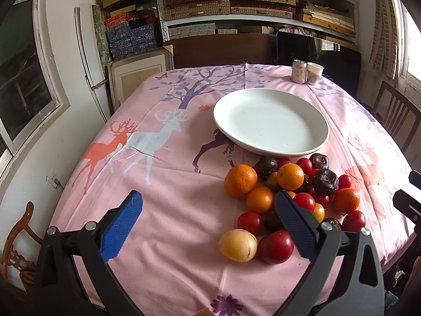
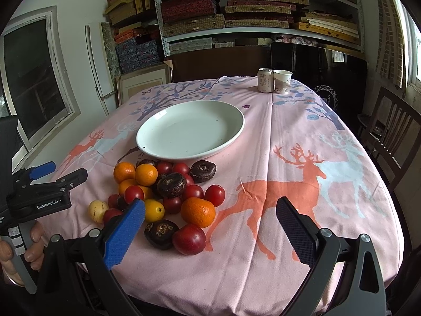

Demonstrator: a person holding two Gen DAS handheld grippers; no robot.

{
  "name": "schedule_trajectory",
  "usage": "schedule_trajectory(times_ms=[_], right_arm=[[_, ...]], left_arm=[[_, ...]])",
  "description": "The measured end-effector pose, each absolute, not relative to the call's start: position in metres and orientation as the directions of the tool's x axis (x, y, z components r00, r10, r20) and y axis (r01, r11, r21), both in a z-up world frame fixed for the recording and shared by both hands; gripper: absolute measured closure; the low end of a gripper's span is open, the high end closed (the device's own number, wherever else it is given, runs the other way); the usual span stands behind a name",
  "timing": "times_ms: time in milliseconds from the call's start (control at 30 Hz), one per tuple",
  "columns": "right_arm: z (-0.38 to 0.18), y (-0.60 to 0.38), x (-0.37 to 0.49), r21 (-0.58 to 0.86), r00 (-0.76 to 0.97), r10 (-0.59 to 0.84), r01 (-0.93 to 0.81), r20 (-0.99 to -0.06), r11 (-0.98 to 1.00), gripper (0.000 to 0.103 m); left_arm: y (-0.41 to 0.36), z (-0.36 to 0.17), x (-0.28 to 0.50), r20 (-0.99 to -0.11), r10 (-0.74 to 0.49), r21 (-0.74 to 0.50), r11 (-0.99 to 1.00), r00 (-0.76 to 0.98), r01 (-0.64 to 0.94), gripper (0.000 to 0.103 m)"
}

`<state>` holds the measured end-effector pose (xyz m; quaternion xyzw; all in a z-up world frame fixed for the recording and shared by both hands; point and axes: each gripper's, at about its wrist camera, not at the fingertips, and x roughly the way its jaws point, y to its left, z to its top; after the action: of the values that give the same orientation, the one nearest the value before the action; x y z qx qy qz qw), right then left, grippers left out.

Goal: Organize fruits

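Both our grippers are wide open and hold nothing. The left gripper has the fruit pile ahead to its right; the right gripper has it ahead-left, the red plum nearest. Beyond waits the empty plate.

Fruit pile touching empty plate, R fingers apart.
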<state>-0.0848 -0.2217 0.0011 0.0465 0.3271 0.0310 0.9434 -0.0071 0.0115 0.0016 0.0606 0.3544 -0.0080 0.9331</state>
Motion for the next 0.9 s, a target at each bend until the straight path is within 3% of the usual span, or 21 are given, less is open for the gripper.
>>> schedule_trajectory(times_ms=[900], right_arm=[[-0.0035,-0.2173,-0.0868,0.103,0.776,0.092,-0.035,-0.624,0.994,0.003]], left_arm=[[0.0112,-0.0039,-0.0128,-0.671,0.033,0.104,0.993,0.741,0.051,0.004]])
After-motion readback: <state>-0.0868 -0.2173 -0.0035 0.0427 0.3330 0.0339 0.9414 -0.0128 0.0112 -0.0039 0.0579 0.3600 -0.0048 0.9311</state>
